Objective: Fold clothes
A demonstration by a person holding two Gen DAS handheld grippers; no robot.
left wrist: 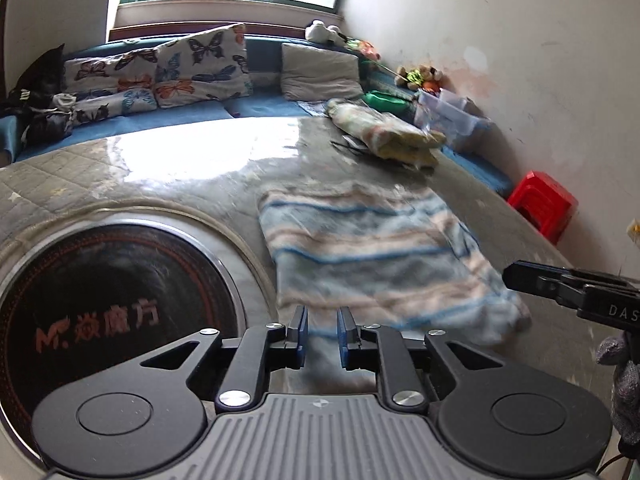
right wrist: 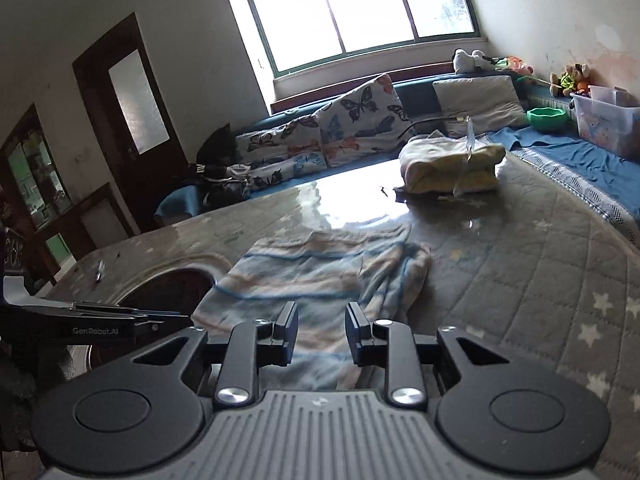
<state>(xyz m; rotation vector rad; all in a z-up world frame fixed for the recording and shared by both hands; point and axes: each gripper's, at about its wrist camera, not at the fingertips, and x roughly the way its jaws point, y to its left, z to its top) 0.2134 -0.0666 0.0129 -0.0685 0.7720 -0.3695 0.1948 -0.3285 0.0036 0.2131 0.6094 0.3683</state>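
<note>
Here, spread flat on the grey quilted surface [right wrist: 520,264] ready for folding, a blue-and-cream striped fleece garment [left wrist: 372,248], near hem beneath left hand-held gripper [left wrist: 322,334] and right hand-held gripper [right wrist: 322,332], both narrowly parted, gripping nothing.

Home living rm, sofa [right wrist: 416,98] w/ cushions [right wrist: 360,116], window [right wrist: 360,4]

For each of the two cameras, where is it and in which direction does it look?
Left wrist: on the left tongs, looking over the striped cloth toward the window; right tongs at right.
Right wrist: on the right tongs, same direction; left tongs at left.
Shared: cloth, folded pile, butterfly cushions.
</note>
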